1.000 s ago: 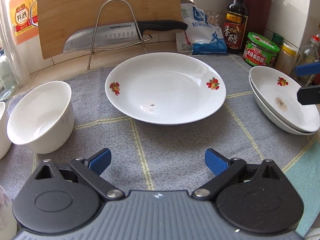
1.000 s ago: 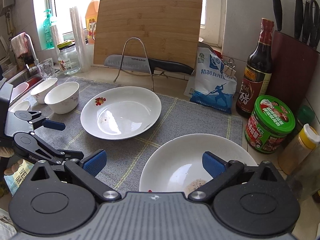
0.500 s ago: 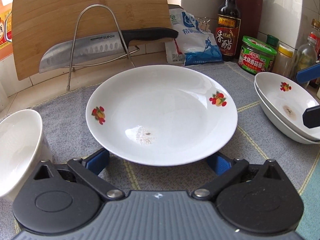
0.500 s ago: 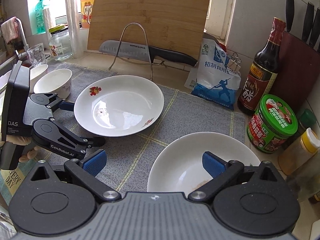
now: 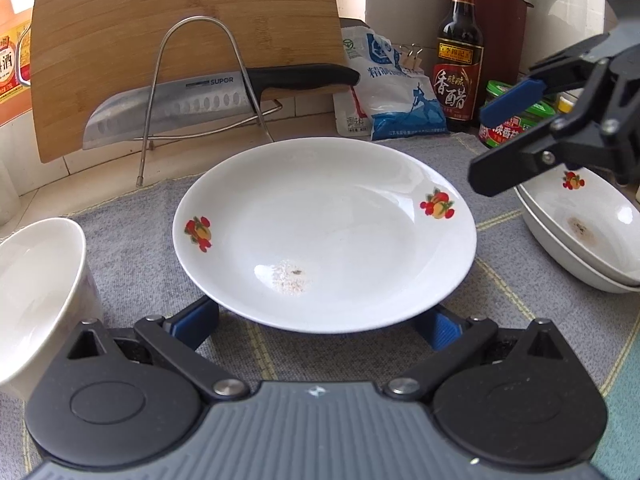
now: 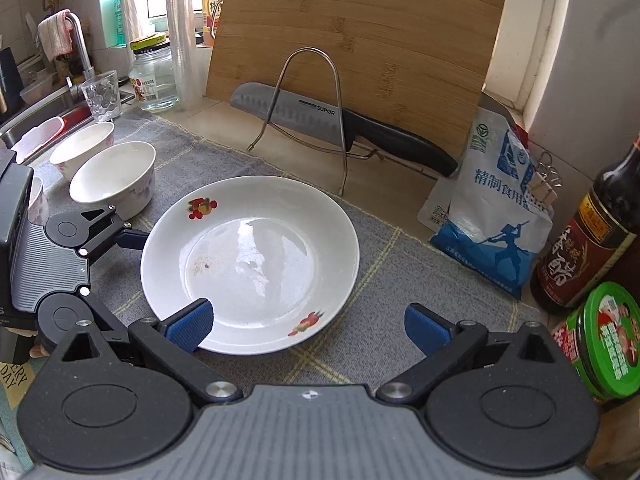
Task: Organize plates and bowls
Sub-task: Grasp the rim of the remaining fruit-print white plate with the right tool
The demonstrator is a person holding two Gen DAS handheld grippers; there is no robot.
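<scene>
The left hand-held gripper (image 5: 316,326) has closed in on the white shallow ceramic plate with red fruit prints (image 5: 324,232) on the grey cloth-covered table (image 5: 132,236), jaws spread wide and straddling its near rim; the right hand-held gripper (image 6: 308,326), also spread and empty, has swung over from the two stacked white plates (image 5: 580,232), so a lift looks imminent.

Left wrist view: taken low and close over the grey mat (image 5: 132,216), aimed forward and down at the white plate (image 5: 324,232), with the cutting board (image 5: 180,32) and knife (image 5: 208,100) at the back wall behind it. The right gripper (image 5: 496,144) is seen entering from the right edge.

Right wrist view: taken from the plate's (image 6: 250,264) other side, tilted down, slightly higher and farther back; the sink area is caught at far left, and the left gripper (image 6: 116,276) is seen beside the plate.

Shared by both views: plate, mat, knife, cutting board, salt bag (image 5: 396,92), vinegar bottle (image 5: 458,64).
</scene>
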